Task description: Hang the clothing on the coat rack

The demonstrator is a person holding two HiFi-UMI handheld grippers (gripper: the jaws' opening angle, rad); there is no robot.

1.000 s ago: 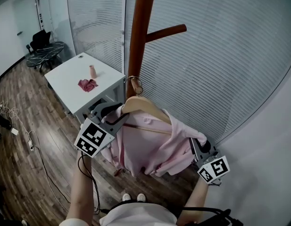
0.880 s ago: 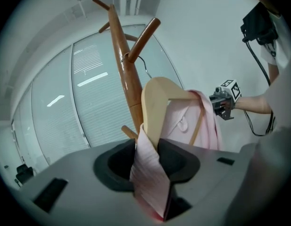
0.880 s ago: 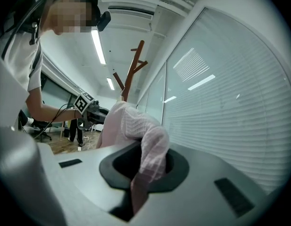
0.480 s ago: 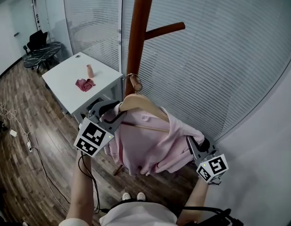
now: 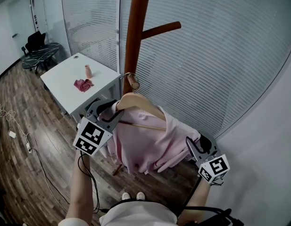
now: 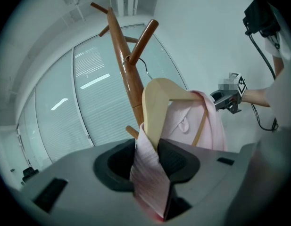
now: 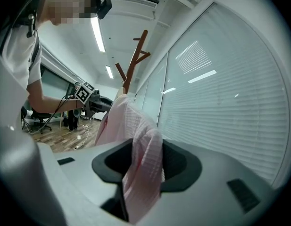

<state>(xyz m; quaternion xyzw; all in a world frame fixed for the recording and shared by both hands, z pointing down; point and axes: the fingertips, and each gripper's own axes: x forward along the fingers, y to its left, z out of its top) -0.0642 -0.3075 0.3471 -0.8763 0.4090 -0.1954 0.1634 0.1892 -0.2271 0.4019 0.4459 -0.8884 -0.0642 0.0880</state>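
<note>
A pink shirt (image 5: 147, 142) hangs on a wooden hanger (image 5: 138, 103) close in front of the brown coat rack pole (image 5: 133, 36). The hanger's metal hook (image 5: 132, 80) is beside the pole, below a side peg (image 5: 160, 30). My left gripper (image 5: 107, 113) is shut on the hanger's left end, with shirt cloth (image 6: 147, 173) pinched along it. My right gripper (image 5: 196, 147) is at the shirt's right shoulder. Its jaws are opening, and a fold of pink cloth (image 7: 143, 159) still drapes loosely between them.
A white table (image 5: 65, 81) at the left carries a small pink cup (image 5: 87, 71) and a red cloth (image 5: 83, 84). Glass walls with blinds (image 5: 220, 55) stand just behind the rack. Cables (image 5: 27, 140) lie on the wooden floor.
The right gripper's jaws have spread apart from their grip on the shirt. Hanger, shirt and both grippers have shifted slightly up and left, towards the pole.
</note>
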